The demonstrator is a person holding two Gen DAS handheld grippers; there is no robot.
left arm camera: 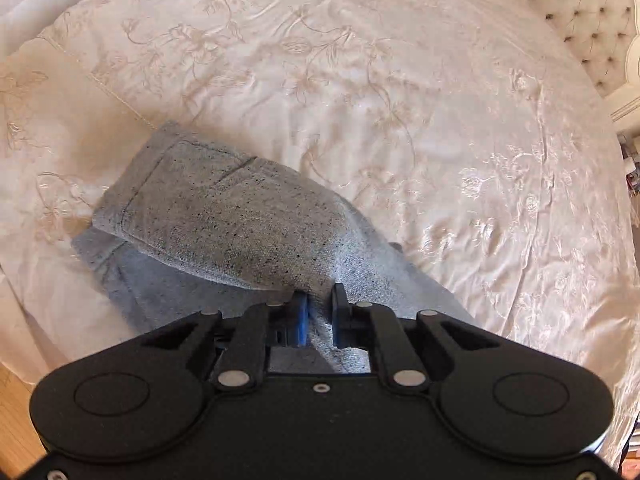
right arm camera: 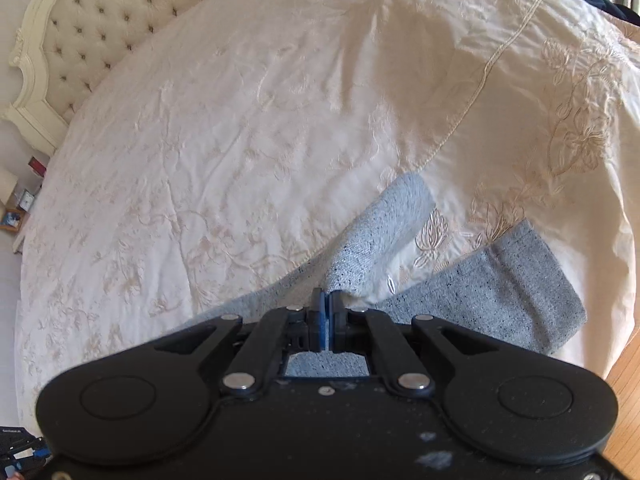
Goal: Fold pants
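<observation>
Grey speckled pants lie on a cream embroidered bedspread. In the left wrist view the waist end with a back pocket is raised and doubled over the lower layer. My left gripper is shut on a pinch of that fabric. In the right wrist view my right gripper is shut on a lifted fold of the pants, which rises ahead of the fingers. A pant leg with a hemmed cuff lies flat to the right.
The bedspread covers a large bed. A tufted cream headboard stands at one end and shows in the right wrist view too. Wooden floor runs beside the bed. A nightstand with small items is at the far left.
</observation>
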